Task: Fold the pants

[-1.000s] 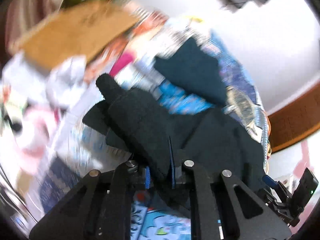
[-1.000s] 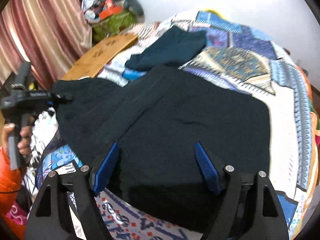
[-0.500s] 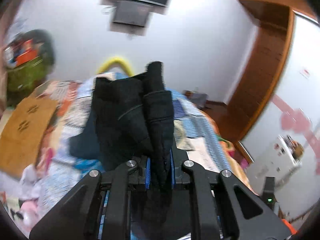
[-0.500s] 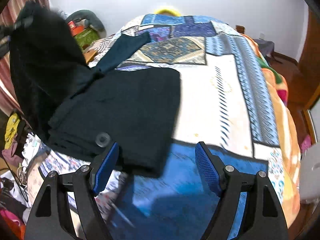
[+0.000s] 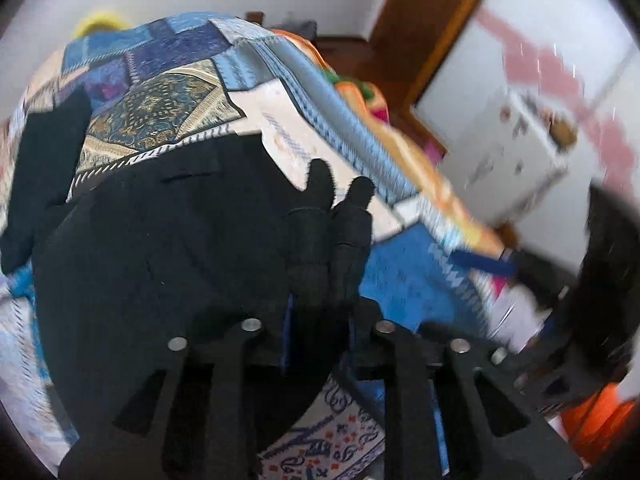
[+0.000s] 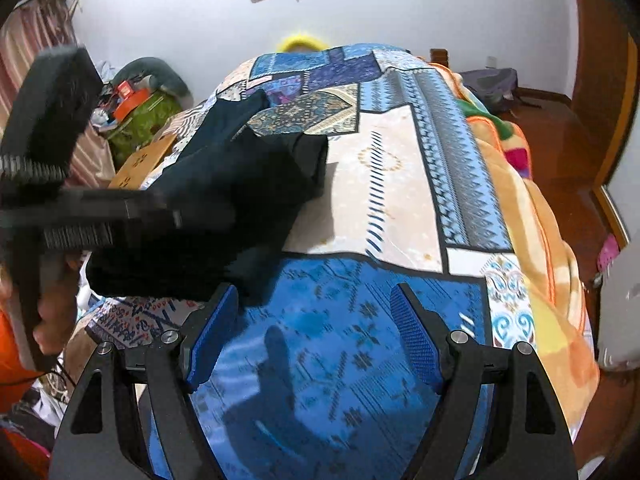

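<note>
The black pants (image 5: pixel 160 260) lie folded on the patchwork quilt (image 6: pixel 400 184). My left gripper (image 5: pixel 318 320) hangs low over them, and two hem ends (image 5: pixel 332 232) stick up between its blue pads. Its jaws are opening, with the cloth still pinched between them. In the right wrist view the pants (image 6: pixel 240 184) sit left of centre, and the left gripper (image 6: pixel 172 216) reaches over them from the left, blurred. My right gripper (image 6: pixel 316 332) is open over the blue quilt patch, just right of the pants' near corner, with nothing between its fingers.
A dark teal garment (image 6: pixel 224 124) lies on the bed beyond the pants. An orange blanket (image 6: pixel 540 248) drapes the bed's right edge, with wooden floor past it. Clutter and a striped curtain (image 6: pixel 24 52) stand at the left. A hand (image 6: pixel 52 312) holds the left tool.
The left gripper swung the pant legs from the left side across onto the folded pants, rolling as it went. The right gripper slid right off the pants onto bare quilt.
</note>
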`<state>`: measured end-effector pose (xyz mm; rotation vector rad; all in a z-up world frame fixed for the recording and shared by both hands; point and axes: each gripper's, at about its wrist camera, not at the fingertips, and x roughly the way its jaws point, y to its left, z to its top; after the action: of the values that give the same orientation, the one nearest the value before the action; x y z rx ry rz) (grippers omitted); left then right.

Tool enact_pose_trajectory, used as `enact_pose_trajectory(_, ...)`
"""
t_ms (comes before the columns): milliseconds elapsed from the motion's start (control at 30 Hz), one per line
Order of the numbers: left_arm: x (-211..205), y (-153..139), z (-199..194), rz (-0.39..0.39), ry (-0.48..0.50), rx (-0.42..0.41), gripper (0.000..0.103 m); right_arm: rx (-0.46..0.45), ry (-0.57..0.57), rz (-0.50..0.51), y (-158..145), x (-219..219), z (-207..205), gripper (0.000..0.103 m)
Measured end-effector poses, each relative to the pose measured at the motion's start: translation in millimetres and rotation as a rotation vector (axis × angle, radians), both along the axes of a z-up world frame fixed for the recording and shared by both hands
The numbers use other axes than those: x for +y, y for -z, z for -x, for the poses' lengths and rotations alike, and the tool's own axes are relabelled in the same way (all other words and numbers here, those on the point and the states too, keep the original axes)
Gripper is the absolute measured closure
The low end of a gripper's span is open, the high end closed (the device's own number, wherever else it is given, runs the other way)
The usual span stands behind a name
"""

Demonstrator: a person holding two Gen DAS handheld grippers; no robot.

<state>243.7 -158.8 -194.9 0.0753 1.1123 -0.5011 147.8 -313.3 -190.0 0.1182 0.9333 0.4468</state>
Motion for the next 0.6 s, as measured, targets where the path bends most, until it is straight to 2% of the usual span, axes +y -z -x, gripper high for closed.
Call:
enact_pose_trajectory(33, -4.3, -4.3, 5.0, -0.038, 0.022, -0.012, 0.066, 0.006, 0.005, 0.000, 1.6, -1.2, 0.7, 0.027)
enact_pose_trajectory(67, -7.6, -8.1, 11.6, -0.055, 0.035, -0.021, 0.045, 0.012, 0.008, -0.001, 2.9, -2.1, 1.4, 0.027)
enact_pose_trajectory(100, -6.4, -18.9, 15.2, -0.052, 0.040, -0.054, 0.029, 0.017, 0.015, 0.000, 4.0, -2.5, 1.9, 0.027)
enact_pose_trajectory(167, 4.8, -30.1, 18.3, -0.029, 0.018, -0.123, 0.018, 0.019, 0.023, -0.004, 5.2, -4.5, 0.6, 0.027)
enact_pose_trajectory(200, 10.9, -44.9, 18.6, -0.017, 0.000, -0.171, 0.011, 0.020, 0.023, -0.008, 5.0, -4.3, 0.5, 0.027)
enact_pose_trajectory(300, 32.9, -67.4, 10.8, -0.023, -0.050, -0.271, 0.002, 0.021, 0.000, -0.013, 2.2, 1.3, 1.2, 0.027)
enact_pose_trajectory(400, 62.3, -68.6, -21.7, -0.097, -0.123, -0.316, 0.002, 0.008, -0.045, -0.007, -1.0, 13.1, 2.2, 0.027)
enact_pose_trajectory(600, 129.3, -18.7, -113.5, -0.223, -0.218, -0.136, 0.002, 0.031, -0.081, -0.061, 7.9, 34.7, -3.1, 0.027)
